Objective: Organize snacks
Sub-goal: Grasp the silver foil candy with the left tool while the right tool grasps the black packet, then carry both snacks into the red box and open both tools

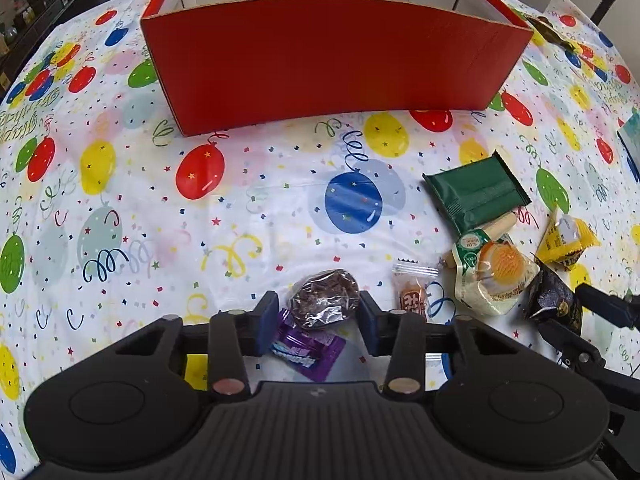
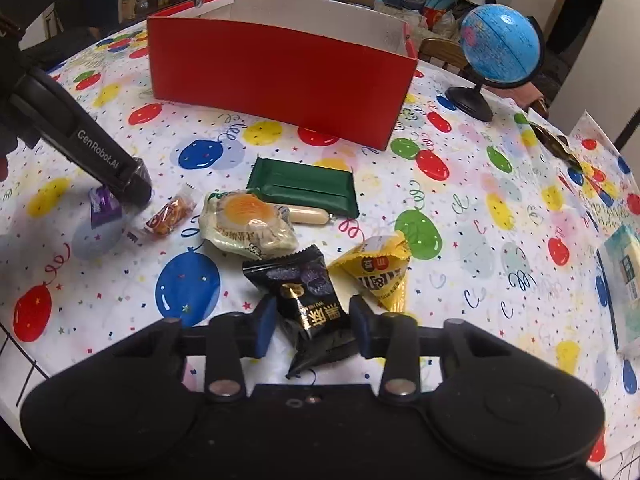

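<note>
On the balloon-print tablecloth [image 1: 120, 200], left jaws grip a clear-wrapped brown snack [image 1: 324, 298]; right jaws clamp a black packet [image 2: 308, 312].

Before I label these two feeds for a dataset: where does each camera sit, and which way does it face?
Left wrist: on the left gripper, looking steeply down past its blue pads at a clear-wrapped dark snack, purple packet and red box.
Right wrist: on the right gripper, facing the black snack packet and globe; the left gripper's body shows at left.
Shared: red box, green packet, balloon tablecloth.
</note>
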